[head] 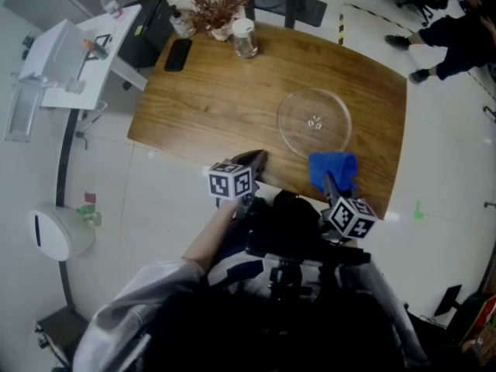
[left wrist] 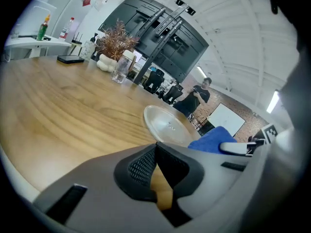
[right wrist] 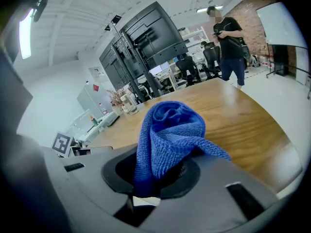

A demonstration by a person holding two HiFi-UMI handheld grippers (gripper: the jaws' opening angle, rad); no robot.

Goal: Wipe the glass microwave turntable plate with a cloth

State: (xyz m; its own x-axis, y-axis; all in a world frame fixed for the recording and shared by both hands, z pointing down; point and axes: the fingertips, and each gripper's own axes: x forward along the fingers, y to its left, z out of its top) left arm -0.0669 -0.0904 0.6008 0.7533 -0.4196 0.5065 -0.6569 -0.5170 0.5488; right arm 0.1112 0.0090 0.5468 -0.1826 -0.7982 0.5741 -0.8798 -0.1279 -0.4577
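Cloth (right wrist: 167,130) of a bright blue is bunched up and pinched in the right hand-held gripper (right wrist: 156,178) — the two jaws squeeze the bottom of it, and the rest sticks up and flops over. In the head view, the cloth is over the near edge of the table (head: 209,99), just beside the glass plate (head: 314,122), on the side close to the person. I cannot tell if the cloth touches the plate. The glass plate is round and see-through, and it lies flat on the right half of the brown wood table. The left hand-held gripper (head: 256,160) is at the near edge of the table too, to the left of the plate and apart from it. Its jaws are pressed together at the tips with nothing between them — only table wood shows through the small gap lower down. At the far end of the table stand a jar with a white lid (head: 245,37) and a bunch of dry brown twigs (head: 217,5), and a black phone (head: 177,54) lies flat near them. These are all well apart from the plate. A white desk (head: 77,60) stands off to the left of the table. In the right gripper view, a person in dark clothes (right wrist: 228,38) stands past the far end of the table.
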